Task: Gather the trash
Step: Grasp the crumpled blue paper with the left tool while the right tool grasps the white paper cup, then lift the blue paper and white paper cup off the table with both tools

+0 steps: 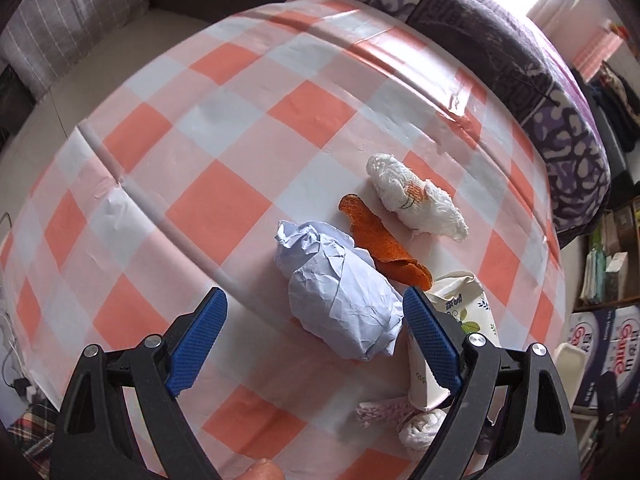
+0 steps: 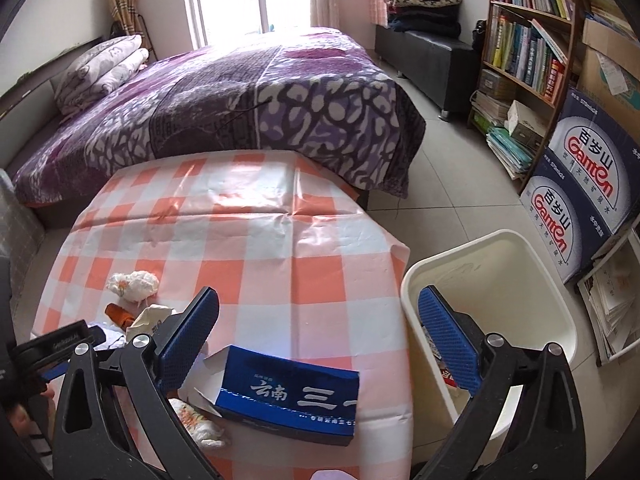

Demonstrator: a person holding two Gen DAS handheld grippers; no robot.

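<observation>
On the checked tablecloth [image 1: 224, 128] lies a crumpled pale-blue paper ball [image 1: 340, 292], just ahead of my open left gripper [image 1: 314, 300], nearer its right finger. Behind it lie an orange peel [image 1: 380, 240] and a white tissue wad [image 1: 416, 196]. A crushed paper cup [image 1: 460, 320] and another tissue [image 1: 420, 428] lie by the right finger. My right gripper [image 2: 320, 300] is open and empty above a blue carton [image 2: 292, 392] at the table's edge. The white trash bin [image 2: 532, 264] stands on the floor to the right, behind the right finger. The tissue wad [image 2: 132, 284] and cup [image 2: 150, 318] show left.
A bed with a purple patterned blanket [image 2: 248, 108] stands behind the table. A bookshelf [image 2: 528, 40] and stacked Ganten boxes [image 2: 580, 208] line the right wall beyond the bin. Tiled floor [image 2: 452, 184] lies between bed and shelf.
</observation>
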